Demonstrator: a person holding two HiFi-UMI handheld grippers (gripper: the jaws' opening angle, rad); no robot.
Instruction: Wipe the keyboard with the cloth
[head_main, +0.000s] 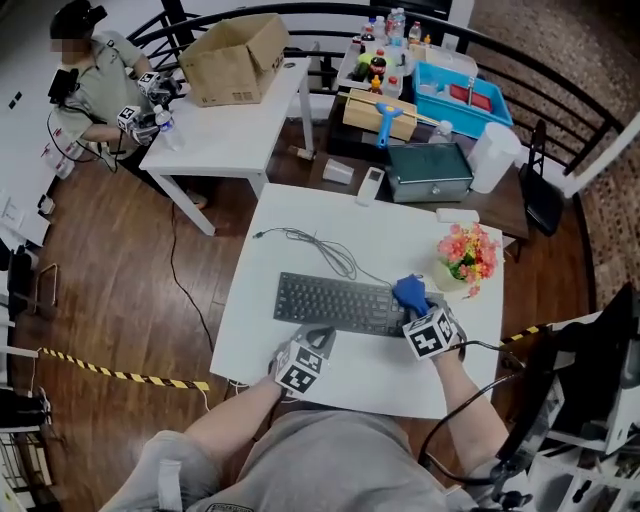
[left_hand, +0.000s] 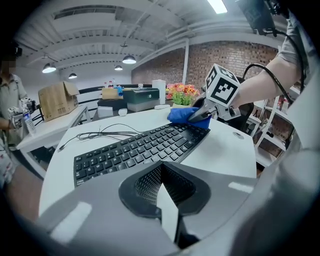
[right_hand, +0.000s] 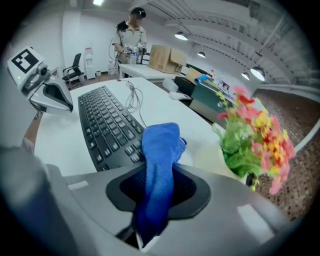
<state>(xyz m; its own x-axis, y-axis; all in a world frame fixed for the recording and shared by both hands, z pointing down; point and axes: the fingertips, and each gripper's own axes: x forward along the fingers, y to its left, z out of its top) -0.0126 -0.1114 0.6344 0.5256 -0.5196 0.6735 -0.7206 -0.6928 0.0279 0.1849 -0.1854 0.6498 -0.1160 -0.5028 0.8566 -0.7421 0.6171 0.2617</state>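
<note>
Steeply downward right gripper (head_main: 415, 306), cloth (head_main: 409, 290) on keyboard (head_main: 330, 303).

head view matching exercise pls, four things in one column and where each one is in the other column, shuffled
Things:
1. cloth
2. cable
3. flowers
4. cardboard box

Places:
a. on the far white table
b. right of the keyboard
c. clamped in the right claw
d. looped just beyond the keyboard

Pairs: 1-c, 2-d, 3-b, 4-a
</note>
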